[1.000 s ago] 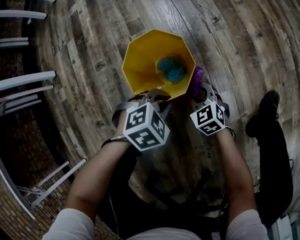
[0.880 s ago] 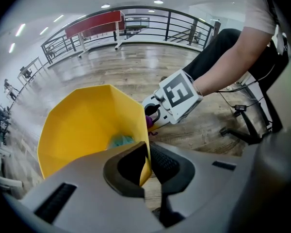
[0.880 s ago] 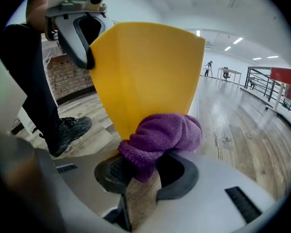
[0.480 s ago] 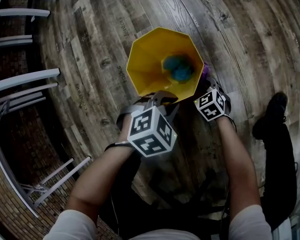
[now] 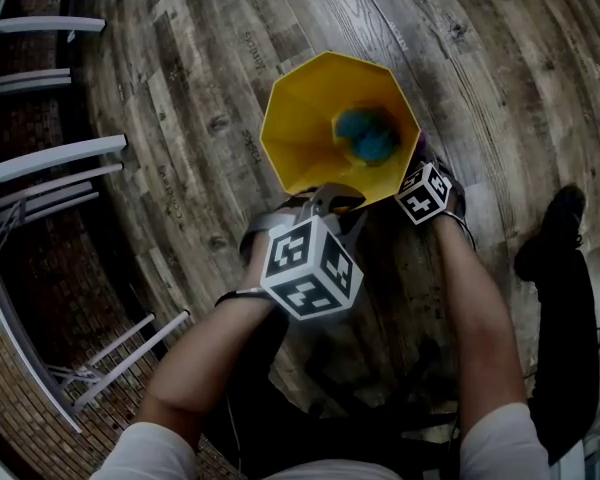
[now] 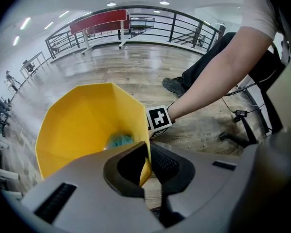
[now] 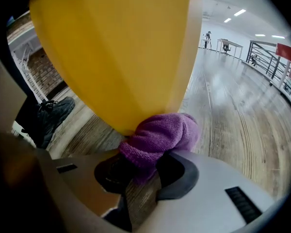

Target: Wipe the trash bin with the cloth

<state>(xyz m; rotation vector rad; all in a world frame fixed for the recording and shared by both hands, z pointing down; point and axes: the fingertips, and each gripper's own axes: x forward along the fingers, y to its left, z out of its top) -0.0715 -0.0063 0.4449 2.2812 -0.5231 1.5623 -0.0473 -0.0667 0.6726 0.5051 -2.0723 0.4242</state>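
Note:
A yellow faceted trash bin (image 5: 315,128) stands on the wooden floor, open top toward me, with a blue crumpled thing (image 5: 368,136) at its bottom. My left gripper (image 5: 332,196) is shut on the bin's near rim (image 6: 146,154); the thin yellow wall runs between its jaws. My right gripper (image 5: 416,164) is shut on a purple cloth (image 7: 157,139), which presses against the bin's outer wall (image 7: 126,52) on its right side. In the head view the cloth itself is hidden behind the bin and the marker cube (image 5: 423,191).
White metal railing bars (image 5: 40,158) and a brick wall run along the left. A person's black shoe and dark trouser leg (image 5: 555,268) stand at the right. Cables and a dark stand base (image 6: 237,130) lie on the floor near me.
The bin and both grippers have shifted slightly up and to the right in the head view. The right gripper with the cloth has moved farther along the bin's right side; the cloth no longer shows.

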